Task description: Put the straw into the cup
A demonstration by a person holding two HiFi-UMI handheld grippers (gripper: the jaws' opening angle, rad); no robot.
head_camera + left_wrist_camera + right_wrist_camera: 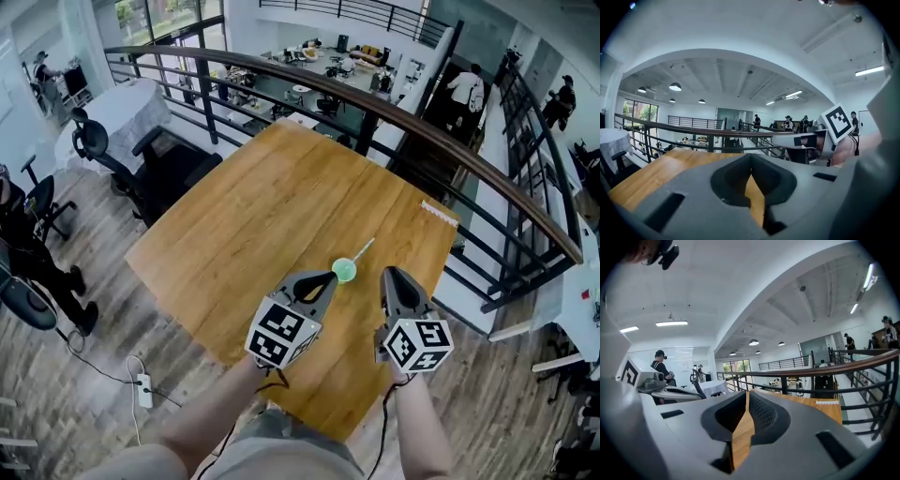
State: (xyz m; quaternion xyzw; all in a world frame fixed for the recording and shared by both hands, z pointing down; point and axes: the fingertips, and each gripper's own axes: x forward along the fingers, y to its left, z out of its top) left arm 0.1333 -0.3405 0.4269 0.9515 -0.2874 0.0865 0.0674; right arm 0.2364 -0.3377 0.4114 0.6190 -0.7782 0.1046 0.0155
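Closed tip to tip, gripping nothing: left gripper (326, 277), right gripper (390, 273); just ahead between them, green cup (344, 271), straw (363, 248) slanting from its rim.

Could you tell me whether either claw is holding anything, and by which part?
Nothing is held: the left claw and right claw are both shut and empty, and neither grips the green cup.

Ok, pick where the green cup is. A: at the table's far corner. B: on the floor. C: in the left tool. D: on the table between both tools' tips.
D: in the head view the green cup sits on the table, between the left tool and the right tool.
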